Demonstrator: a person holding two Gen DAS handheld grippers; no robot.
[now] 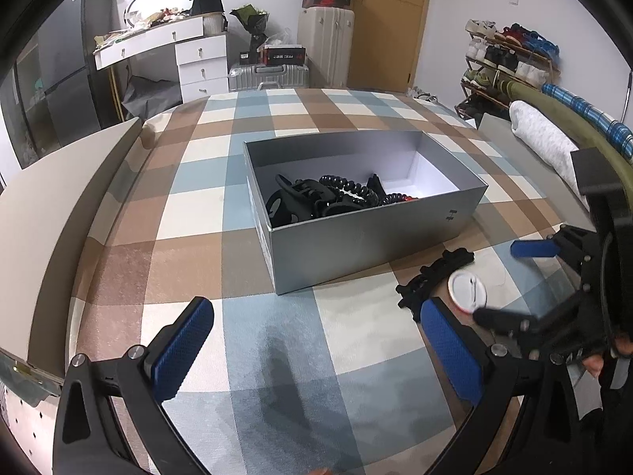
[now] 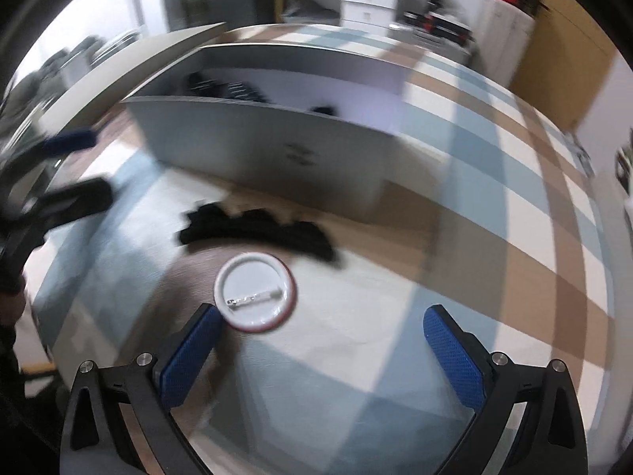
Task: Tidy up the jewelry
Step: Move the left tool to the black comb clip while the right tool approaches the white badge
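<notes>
A bed covered by a checked spread — brown, cream and blue — fills the foreground. Against the pale far wall a white dressing table with drawers is set, with suitcases beside it. A wooden door is seen further right — then a shoe rack.

The right wrist view is smeared by motion blur: the grey cardboard box and the black toothed hair clip on the checked cloth have soft edges, and the dark items inside the box cannot be told apart. The round white pin badge with a red rim lies back side up, so its front is hidden. In the left wrist view, the left gripper's blue-padded finger covers the badge's lower edge and part of the clip.
</notes>
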